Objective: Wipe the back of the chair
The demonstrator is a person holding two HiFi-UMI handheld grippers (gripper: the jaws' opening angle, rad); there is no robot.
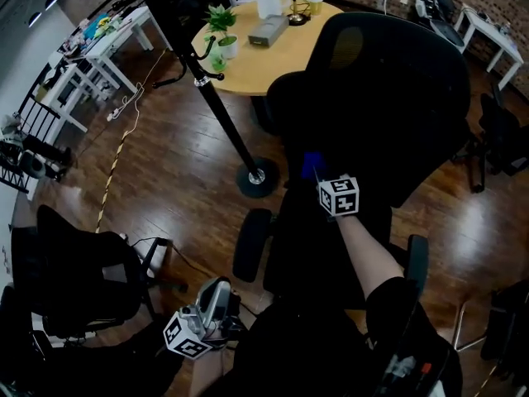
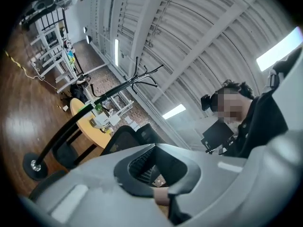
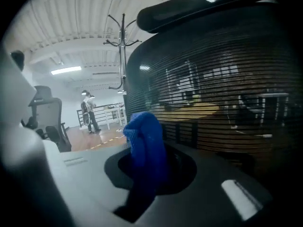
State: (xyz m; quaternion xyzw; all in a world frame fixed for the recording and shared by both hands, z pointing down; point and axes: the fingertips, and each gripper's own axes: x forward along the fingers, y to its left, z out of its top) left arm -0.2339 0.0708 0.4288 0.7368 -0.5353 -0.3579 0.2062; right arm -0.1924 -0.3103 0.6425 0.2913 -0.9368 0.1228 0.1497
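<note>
A black office chair (image 1: 388, 98) with a mesh back stands in front of me, its back turned toward me. My right gripper (image 1: 318, 179) is shut on a blue cloth (image 1: 312, 164) and holds it against the lower left part of the chair back. In the right gripper view the blue cloth (image 3: 144, 141) sticks up from the right gripper (image 3: 142, 176), with the mesh back (image 3: 213, 93) close behind and the headrest (image 3: 199, 4) above. My left gripper (image 1: 207, 317) hangs low by my body, away from the chair. Its jaws meet with nothing between them in the left gripper view (image 2: 163, 193).
A black coat stand (image 1: 223, 114) rises just left of the chair, its round base (image 1: 258, 178) on the wooden floor. Behind lies a round wooden table (image 1: 281, 52) with plants and boxes. Another black chair (image 1: 74, 279) stands at the lower left. White racks (image 1: 91, 56) line the left wall.
</note>
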